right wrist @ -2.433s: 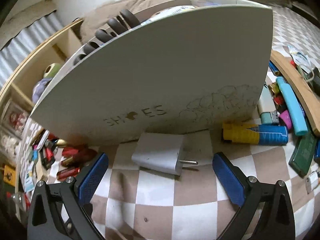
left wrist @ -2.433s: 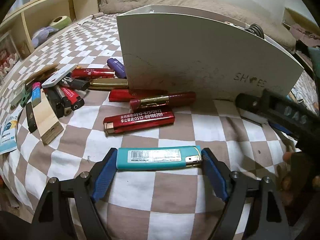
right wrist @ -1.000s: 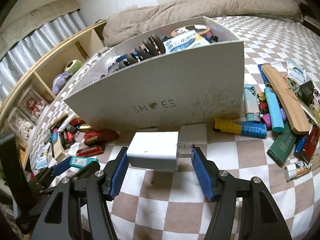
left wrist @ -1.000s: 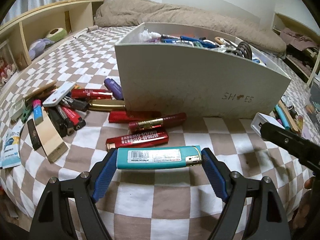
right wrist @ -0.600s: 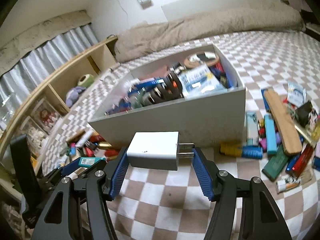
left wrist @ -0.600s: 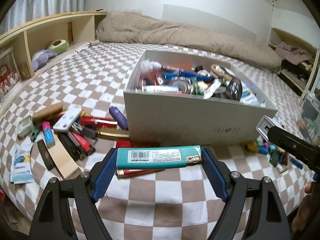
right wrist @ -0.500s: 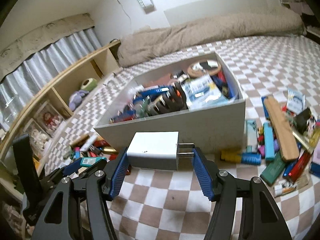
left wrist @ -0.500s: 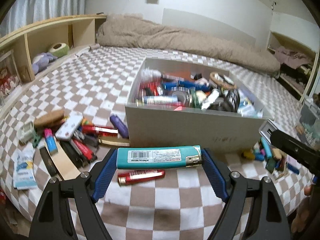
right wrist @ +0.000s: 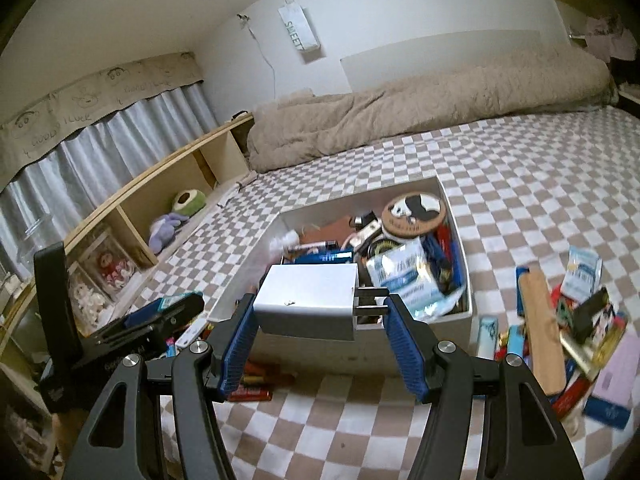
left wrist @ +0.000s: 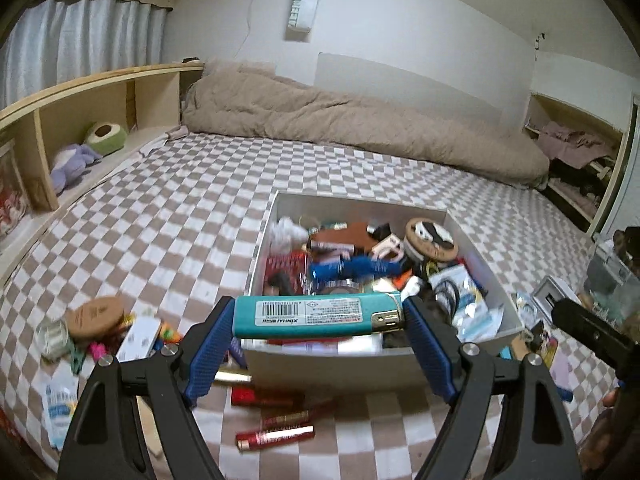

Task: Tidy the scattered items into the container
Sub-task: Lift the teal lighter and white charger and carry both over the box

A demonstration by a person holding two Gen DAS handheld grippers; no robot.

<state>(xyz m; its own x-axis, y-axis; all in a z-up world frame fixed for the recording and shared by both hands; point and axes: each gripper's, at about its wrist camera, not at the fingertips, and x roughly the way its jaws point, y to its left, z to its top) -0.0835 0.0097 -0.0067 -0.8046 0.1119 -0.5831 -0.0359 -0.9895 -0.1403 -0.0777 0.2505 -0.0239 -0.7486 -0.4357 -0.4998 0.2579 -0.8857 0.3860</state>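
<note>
My left gripper (left wrist: 318, 320) is shut on a teal lighter (left wrist: 316, 316), held crosswise high above the near wall of the white box (left wrist: 332, 364). My right gripper (right wrist: 318, 312) is shut on a white plug adapter (right wrist: 308, 306), its prongs against the right finger, held above the near left part of the box (right wrist: 440, 330). The box is full of mixed small items. The left gripper also shows at the left of the right wrist view (right wrist: 160, 316); the right gripper shows at the right edge of the left wrist view (left wrist: 584, 328).
Red lighters (left wrist: 276, 434) lie on the checkered bedspread in front of the box. More lighters and a round wooden piece (left wrist: 94, 312) lie left of it. A wooden strip (right wrist: 540, 332) and packets lie right of it. A beige duvet (left wrist: 360, 120) is behind, shelves at left.
The right gripper closed on the adapter, which lay on the bed 2.4 s ago. Both grippers have risen with their loads from bed level to above the box's near wall.
</note>
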